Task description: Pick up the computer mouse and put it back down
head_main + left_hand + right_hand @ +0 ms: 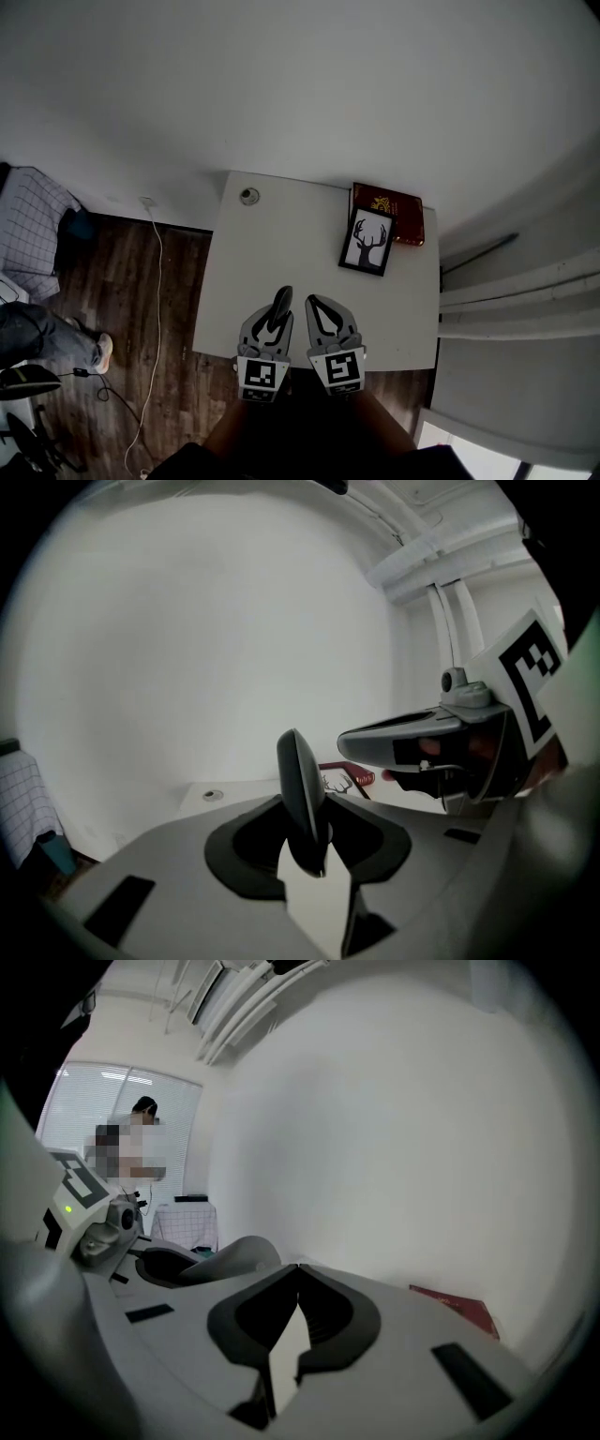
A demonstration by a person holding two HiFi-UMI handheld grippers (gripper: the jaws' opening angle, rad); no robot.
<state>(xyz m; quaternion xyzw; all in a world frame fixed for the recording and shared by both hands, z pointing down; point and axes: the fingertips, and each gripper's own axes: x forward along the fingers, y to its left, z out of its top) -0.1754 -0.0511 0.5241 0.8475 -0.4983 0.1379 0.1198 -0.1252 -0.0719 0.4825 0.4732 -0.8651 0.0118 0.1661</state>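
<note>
A dark computer mouse [281, 302] stands on its edge between the jaws of my left gripper [274, 319], which is shut on it just above the white table [281, 234] near its front edge. In the left gripper view the mouse [302, 794] rises upright out of the left gripper [309, 846], pinched at its lower part. My right gripper [314, 302] hovers close beside it on the right, shut with nothing between its jaws. The right gripper view shows its tips [298, 1269] touching each other.
A framed deer picture [367, 241] and a dark red book [398, 211] lie at the table's far right. A round cable hole [248, 196] sits at the far left corner. Wooden floor, a white cable [157, 281] and a person's legs [37, 333] are at the left.
</note>
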